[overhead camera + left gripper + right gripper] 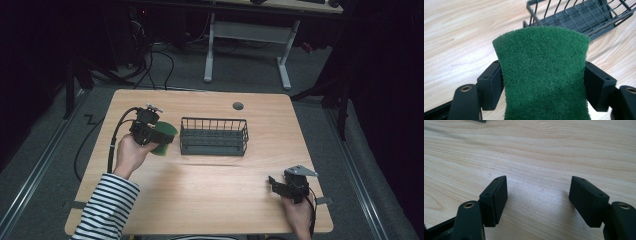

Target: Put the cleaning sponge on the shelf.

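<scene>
the high view looks forward and down from above the person's side, taking in the whole table from well off. the left tool's camera sits very close behind its jaws, facing the wire basket, which the high view shares. the right tool's camera looks low across bare table.

Green scouring pad, bowed, clamped

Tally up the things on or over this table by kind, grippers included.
Scouring pad: 1
Wire basket: 1
Grippers: 2, the left gripper and the right gripper
Total: 4
</scene>
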A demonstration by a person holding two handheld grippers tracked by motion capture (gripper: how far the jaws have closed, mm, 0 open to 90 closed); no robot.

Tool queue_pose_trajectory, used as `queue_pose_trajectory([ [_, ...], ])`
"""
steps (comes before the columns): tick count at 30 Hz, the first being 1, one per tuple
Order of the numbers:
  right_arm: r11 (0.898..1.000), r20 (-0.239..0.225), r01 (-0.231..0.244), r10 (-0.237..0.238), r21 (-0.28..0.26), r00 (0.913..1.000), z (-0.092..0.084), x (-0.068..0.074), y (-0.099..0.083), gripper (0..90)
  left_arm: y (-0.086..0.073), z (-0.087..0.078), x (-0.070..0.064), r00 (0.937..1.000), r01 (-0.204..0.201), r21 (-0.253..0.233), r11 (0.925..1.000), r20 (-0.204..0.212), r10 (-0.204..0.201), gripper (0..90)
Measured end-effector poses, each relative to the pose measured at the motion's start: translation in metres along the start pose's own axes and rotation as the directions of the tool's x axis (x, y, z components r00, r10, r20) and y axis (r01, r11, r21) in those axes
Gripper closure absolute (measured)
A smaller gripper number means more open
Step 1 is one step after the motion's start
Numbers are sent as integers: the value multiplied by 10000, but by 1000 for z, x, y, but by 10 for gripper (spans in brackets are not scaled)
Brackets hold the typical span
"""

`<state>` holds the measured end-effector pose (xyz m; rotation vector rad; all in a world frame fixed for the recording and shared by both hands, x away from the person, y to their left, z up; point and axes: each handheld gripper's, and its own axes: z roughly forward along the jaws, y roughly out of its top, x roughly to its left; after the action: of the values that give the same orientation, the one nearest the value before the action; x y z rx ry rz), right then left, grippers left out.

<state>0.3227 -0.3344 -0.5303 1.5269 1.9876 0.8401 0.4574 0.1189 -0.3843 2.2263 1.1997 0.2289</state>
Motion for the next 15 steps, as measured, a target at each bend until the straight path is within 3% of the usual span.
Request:
queue_pose_trajectory([
  [7,10000,-15,-2,2,2,10000,0,0,0,308,13,6,-8,9997,-217,23,9998,89,217,275],
  [11,10000,-22,12,-12,-4,10000,0,0,0,307,17,9,-9,9995,-73,-81,9999,300,76,275],
  [15,10000,-15,8,-8,15,10000,0,0,0,307,23,12,-12,9997,-169,-11,9999,172,169,275],
])
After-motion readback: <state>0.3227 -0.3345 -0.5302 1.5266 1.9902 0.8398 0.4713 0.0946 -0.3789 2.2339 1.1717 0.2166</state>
